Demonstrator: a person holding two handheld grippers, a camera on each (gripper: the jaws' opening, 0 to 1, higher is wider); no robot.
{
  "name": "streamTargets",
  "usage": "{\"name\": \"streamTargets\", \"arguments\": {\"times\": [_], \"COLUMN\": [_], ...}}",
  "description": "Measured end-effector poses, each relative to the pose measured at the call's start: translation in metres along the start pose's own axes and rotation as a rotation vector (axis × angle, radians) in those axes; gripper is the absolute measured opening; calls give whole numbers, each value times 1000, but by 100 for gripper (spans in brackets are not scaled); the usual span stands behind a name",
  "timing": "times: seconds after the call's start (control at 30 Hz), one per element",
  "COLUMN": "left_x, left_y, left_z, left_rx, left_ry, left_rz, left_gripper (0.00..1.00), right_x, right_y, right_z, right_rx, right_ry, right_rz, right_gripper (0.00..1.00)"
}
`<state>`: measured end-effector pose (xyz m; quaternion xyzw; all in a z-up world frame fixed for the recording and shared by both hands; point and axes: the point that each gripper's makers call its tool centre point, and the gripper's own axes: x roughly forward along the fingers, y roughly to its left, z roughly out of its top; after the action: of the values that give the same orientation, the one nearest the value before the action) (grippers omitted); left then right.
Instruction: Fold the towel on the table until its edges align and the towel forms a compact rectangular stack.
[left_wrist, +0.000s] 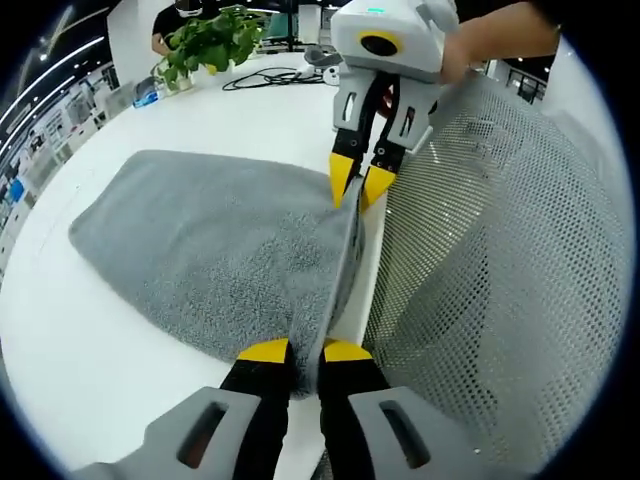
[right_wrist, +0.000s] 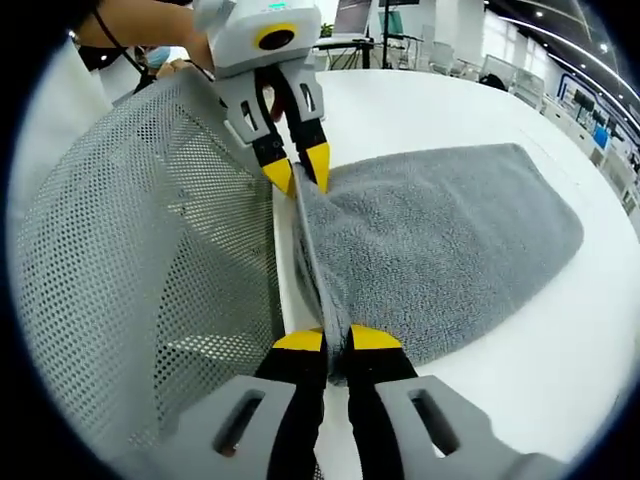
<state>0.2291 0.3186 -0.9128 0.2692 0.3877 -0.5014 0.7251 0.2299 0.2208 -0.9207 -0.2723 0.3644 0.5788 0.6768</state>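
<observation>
Grey towel held taut along one edge by both grippers at the white table's edge.

Left gripper and right gripper each pinch the towel's near hem between yellow-tipped jaws; the cloth spreads away from both over the table, with a mesh chair back just beside them.

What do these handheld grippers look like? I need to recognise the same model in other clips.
Both look alike. The left gripper has dark jaws with yellow tips on slotted grey finger mounts. The right gripper, seen from the front, adds a rounded white housing with a small green light on top. The right gripper view shows the same dark, yellow-tipped jaws.
</observation>
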Motion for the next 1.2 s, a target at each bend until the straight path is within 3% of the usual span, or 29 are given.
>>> {"name": "streamTargets", "arguments": {"times": [0.13,0.3,0.43,0.5,0.63,0.77,0.93,1.2], "left_x": [0,-1,-8,-12,-23,-37,-59,-88], "left_y": [3,2,2,0,-6,-6,2,14], "left_z": [1,2,4,5,4,10,26,52], "left_rx": [-75,-64,-50,-83,-50,-80,-126,-122], "left_ry": [-13,5,9,3,1,-33,-121,-179], "left_rz": [-15,-14,-7,-14,-23,-29,-13,11], "left_gripper": [9,9,8,8,8,8,8,7], "right_x": [-1,-3,-12,-13,-17,-26,-45,-76], "right_y": [0,1,6,10,19,23,15,4], "right_z": [2,4,9,12,19,26,42,72], "right_rx": [1,7,50,67,69,68,105,85], "right_ry": [9,24,-13,-28,-51,-73,-152,-226], "right_rz": [-10,1,-2,12,34,44,35,5], "right_gripper": [4,4,4,4,4,4,4,4]}}
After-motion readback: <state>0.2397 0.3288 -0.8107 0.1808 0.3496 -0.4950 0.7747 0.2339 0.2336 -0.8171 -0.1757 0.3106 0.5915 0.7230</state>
